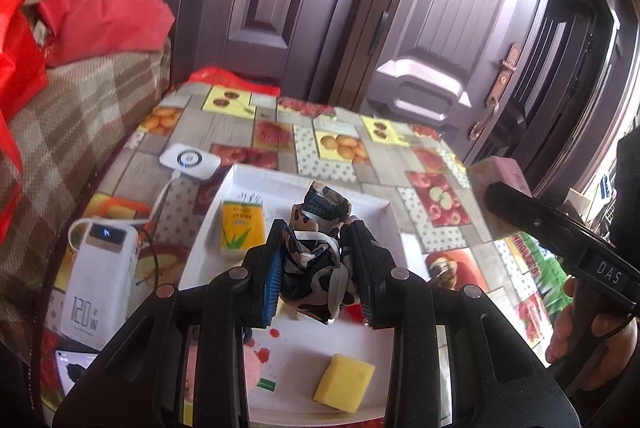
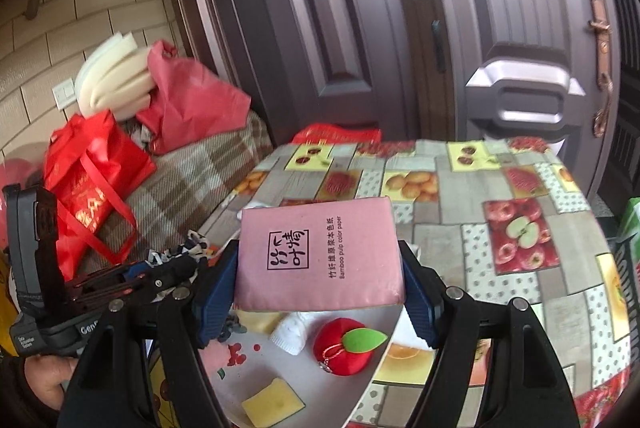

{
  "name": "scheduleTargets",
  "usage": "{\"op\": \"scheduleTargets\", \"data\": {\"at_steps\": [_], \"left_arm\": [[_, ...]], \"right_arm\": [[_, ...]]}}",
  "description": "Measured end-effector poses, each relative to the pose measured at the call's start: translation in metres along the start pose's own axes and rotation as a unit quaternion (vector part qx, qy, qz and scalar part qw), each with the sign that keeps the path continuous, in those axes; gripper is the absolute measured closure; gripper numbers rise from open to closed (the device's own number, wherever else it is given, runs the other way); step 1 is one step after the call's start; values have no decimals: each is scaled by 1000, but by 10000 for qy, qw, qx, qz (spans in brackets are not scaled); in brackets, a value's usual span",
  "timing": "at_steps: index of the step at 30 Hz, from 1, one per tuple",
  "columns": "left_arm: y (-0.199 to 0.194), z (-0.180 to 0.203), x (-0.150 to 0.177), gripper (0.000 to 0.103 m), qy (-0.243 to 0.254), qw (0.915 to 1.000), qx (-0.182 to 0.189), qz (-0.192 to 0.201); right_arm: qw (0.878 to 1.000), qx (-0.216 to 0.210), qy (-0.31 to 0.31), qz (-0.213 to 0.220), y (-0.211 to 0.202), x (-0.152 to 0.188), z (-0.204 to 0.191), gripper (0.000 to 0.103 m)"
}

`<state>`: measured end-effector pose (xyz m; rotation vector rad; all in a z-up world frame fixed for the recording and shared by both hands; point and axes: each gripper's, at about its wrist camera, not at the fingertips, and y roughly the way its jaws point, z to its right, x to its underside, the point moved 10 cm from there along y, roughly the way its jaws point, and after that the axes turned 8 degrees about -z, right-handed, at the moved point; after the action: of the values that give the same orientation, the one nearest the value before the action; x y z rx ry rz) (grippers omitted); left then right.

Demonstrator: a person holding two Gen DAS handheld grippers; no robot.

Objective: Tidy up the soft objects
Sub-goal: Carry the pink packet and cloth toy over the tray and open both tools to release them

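Presently, the left gripper (image 1: 316,264) has its jaws pinching a bunched patterned cloth (image 1: 316,252), black, white and tan, held above the white tray (image 1: 280,180) on the worktop (image 1: 440,164). In the left wrist view the tray carries a yellow tissue pack (image 1: 242,226) at 10 o'clock from the cloth and a yellow sponge (image 1: 344,382) at 5 o'clock, near the tray's near edge. Red stains mark the tray floor beside the sponge. A white power bank (image 1: 100,280) lies at 9 o'clock off the tray, cabled to a small white charger pad (image 1: 190,159).

The right gripper (image 2: 320,268) has its jaws pressed on both sides of a pink tissue pack (image 2: 320,252), printed "Bamboo pulp color paper", held tilted above the tray. Below it, in the right wrist view, a red plush apple (image 2: 340,346) with a green leaf sits at 6 o'clock, and a white rolled item (image 2: 290,332), too unclear to identify, is just beside it at 9 o'clock.
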<state>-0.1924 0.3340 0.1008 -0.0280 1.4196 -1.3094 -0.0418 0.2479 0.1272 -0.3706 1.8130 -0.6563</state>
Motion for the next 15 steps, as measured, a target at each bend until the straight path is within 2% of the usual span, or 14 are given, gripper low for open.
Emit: {"op": "scheduleTargets", "data": {"at_steps": [6, 15], "left_arm": [[23, -12, 11, 72, -138, 9997, -15, -212], [48, -30, 16, 72, -330, 9985, -97, -422]], "right_arm": [[9993, -51, -15, -367, 37, 10, -4, 29], [9976, -132, -34, -677, 73, 18, -7, 29]]}}
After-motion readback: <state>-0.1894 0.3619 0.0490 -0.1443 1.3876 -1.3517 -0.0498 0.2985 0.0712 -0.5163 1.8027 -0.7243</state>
